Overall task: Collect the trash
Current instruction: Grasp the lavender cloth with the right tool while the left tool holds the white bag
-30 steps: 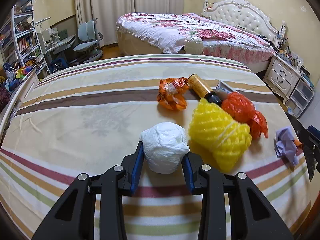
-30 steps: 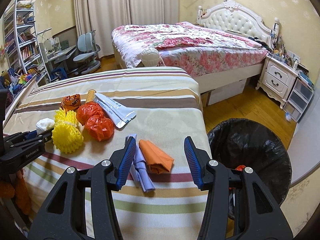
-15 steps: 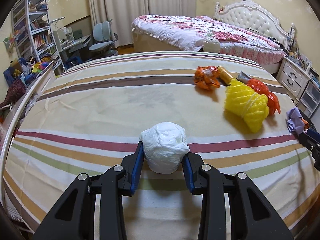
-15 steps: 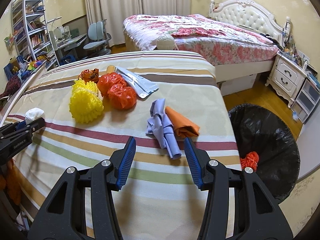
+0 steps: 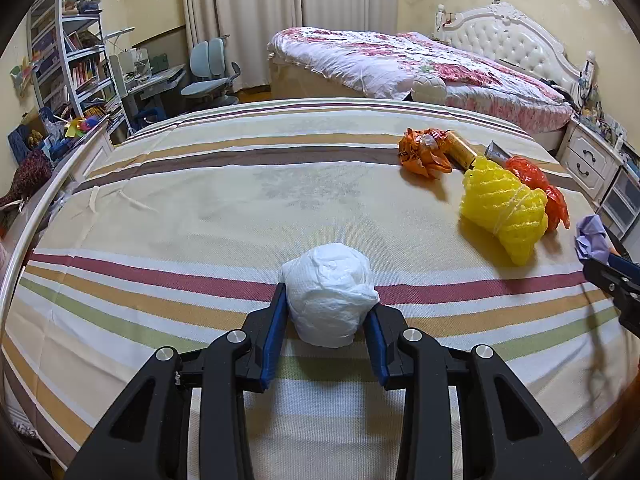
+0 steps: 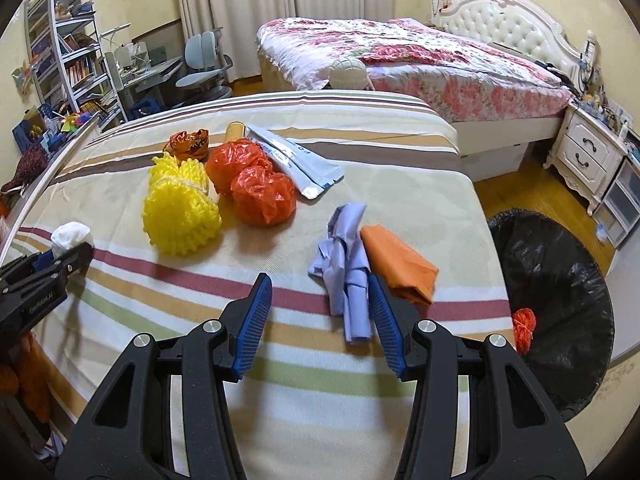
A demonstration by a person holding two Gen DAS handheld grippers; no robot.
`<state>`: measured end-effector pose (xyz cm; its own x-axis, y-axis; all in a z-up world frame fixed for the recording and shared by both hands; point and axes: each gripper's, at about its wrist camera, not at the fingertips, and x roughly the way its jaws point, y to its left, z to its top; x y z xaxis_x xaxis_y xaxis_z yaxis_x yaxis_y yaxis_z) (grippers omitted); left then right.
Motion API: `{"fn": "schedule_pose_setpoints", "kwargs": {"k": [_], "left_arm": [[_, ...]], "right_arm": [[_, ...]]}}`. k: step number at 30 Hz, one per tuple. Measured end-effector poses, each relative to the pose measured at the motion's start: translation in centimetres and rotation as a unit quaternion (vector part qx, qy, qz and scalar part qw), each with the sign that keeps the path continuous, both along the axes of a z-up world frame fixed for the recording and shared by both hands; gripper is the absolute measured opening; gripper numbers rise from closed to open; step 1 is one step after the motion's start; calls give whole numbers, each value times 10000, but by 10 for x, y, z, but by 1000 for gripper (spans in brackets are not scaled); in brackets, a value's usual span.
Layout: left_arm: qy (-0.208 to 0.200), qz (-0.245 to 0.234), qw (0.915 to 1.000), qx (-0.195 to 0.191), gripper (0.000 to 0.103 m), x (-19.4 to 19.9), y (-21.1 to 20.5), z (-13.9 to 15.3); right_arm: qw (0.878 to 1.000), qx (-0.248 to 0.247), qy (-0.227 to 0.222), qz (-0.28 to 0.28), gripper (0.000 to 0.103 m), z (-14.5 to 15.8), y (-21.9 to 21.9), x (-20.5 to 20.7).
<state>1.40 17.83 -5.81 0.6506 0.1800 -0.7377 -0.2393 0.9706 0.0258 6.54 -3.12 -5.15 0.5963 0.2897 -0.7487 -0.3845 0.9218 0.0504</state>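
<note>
Left gripper point(image 5: 326, 320) clamped on white paper wad point(image 5: 330, 294), soft, light, held mid-body. Right gripper point(image 6: 320, 320) jaws apart, empty; lilac cloth point(image 6: 346, 268) beside right pad, limp, pinch across middle. Black bin point(image 6: 560, 280) far right.

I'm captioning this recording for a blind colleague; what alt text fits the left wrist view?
The left claw grips a white crumpled paper ball above a striped bedspread. To the right lie a yellow foam net, orange wrappers and a bottle.
</note>
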Motion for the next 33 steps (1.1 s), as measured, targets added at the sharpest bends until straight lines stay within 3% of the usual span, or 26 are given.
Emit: {"fn": "schedule_pose_setpoints", "kwargs": {"k": [3,11,19,25,28,33], "left_arm": [[-16,4,10000,-54,36,-1,2,0],[-51,7,9999,-101,37,-1,5,0],[-69,6,9999,-147,37,-1,6,1],[-96,1,9997,-207,37,-2,9,2],[-105,1,9997,-232,37,-2,10,2],[-122,8,9995,-285,37,-2,12,2]], "right_arm": [[9998,-12,-8,197,49,0,8,-3],[9998,-44,-6,-171,49,-1,12,11],[9998,-184,41,-36,29,-4,24,12],[9998,-177,63,88,31,-3,25,-7],[9998,-176,0,-24,39,-1,23,-6],[9998,-110,15,-146,41,1,24,5]]}}
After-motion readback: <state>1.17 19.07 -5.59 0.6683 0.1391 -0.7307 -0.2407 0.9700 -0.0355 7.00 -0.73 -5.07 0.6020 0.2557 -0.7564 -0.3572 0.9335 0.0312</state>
